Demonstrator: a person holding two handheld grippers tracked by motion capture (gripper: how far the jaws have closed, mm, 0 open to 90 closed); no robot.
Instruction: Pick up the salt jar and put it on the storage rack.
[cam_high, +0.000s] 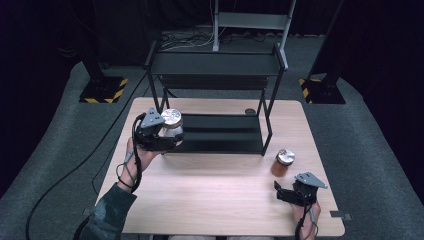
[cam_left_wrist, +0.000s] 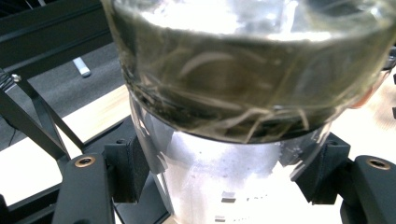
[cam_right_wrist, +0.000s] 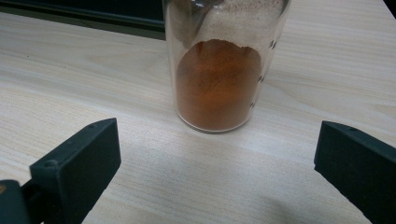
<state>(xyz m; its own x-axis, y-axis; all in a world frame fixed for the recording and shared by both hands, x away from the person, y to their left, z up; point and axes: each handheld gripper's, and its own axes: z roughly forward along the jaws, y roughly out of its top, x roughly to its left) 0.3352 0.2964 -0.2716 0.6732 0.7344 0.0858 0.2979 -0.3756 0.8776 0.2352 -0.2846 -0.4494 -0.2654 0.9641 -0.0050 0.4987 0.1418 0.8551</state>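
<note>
Your reference landmark is the black metal two-tier shelf rack (cam_high: 220, 100), which stands on the far half of the light wooden table (cam_high: 210, 195).

Your left gripper (cam_high: 162, 134) is at the rack's near-left corner, raised above the table. Its jaws are clamped on the clear glass jar with a silver metal lid (cam_high: 171, 125). In the left gripper view, this jar (cam_left_wrist: 243, 93) sits between the two black pads (cam_left_wrist: 133, 168), and pale, thread-like contents lie in a dark band across it. The jar is just at the left edge of the rack's lower tray.

The small glass jar of orange-brown powder with a silver lid (cam_high: 283, 162) stands upright on the table, just off the rack's near-right corner. Your right gripper (cam_high: 285, 192) is nearer to you than that jar and apart from it. In the right gripper view, the jaws stand wide apart and hold nothing, with the powder jar (cam_right_wrist: 219, 79) upright ahead between them, touching neither.
</note>
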